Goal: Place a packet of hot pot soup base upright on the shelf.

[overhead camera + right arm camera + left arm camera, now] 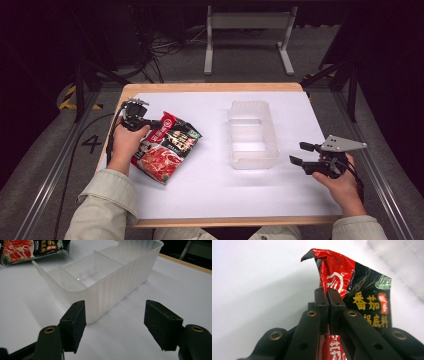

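A red and black food packet with yellow lettering lies at the left of the white table. My left gripper is shut on the packet's upper edge. In the left gripper view the two jaws meet on the crinkled red foil of the packet, which rises above my left gripper. A clear plastic bin with inner dividers stands mid-table. My right gripper is open to the right of the bin. In the right gripper view the bin stands just ahead of my right gripper, nothing between its pads.
The packet's corner shows at the top left of the right gripper view. The wooden table edge runs along the far side, and a grey metal stand is on the floor beyond. Cables lie on the floor at the far left.
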Demonstrator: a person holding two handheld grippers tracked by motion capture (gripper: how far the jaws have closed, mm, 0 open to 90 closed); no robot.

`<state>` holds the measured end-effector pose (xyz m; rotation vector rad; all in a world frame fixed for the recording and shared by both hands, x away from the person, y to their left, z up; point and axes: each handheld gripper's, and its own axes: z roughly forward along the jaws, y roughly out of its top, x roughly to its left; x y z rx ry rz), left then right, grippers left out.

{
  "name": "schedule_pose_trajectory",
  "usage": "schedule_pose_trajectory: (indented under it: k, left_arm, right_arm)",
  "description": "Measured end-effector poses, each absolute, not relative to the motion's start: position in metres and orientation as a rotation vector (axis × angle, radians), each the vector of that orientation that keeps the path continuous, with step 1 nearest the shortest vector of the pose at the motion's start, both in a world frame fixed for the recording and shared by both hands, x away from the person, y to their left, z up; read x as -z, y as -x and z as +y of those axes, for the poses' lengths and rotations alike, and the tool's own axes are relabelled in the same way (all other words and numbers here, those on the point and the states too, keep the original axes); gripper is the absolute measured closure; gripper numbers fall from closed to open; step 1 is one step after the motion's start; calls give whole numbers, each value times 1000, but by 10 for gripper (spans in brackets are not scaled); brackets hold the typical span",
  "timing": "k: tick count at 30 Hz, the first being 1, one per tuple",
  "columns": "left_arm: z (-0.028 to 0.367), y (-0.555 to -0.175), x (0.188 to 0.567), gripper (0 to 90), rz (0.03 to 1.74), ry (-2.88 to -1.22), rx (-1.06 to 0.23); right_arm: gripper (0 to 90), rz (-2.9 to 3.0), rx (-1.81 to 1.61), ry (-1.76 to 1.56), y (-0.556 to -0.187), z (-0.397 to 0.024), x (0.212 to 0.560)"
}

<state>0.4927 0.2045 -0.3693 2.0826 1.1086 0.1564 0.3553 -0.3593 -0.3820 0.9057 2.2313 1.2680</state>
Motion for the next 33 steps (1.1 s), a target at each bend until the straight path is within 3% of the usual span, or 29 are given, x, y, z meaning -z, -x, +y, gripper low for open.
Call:
schedule_pose_trajectory:
  k: [19,33]
  left_arm:
    - [191,-442,311,884,914,-1943,-367]
    - [189,-411,286,885,804,-1801,-398]
  right_arm:
    - [373,2267,-1307,-899,-355,-354,379]
    - [371,2260,-1438,-832,-347,-339,356]
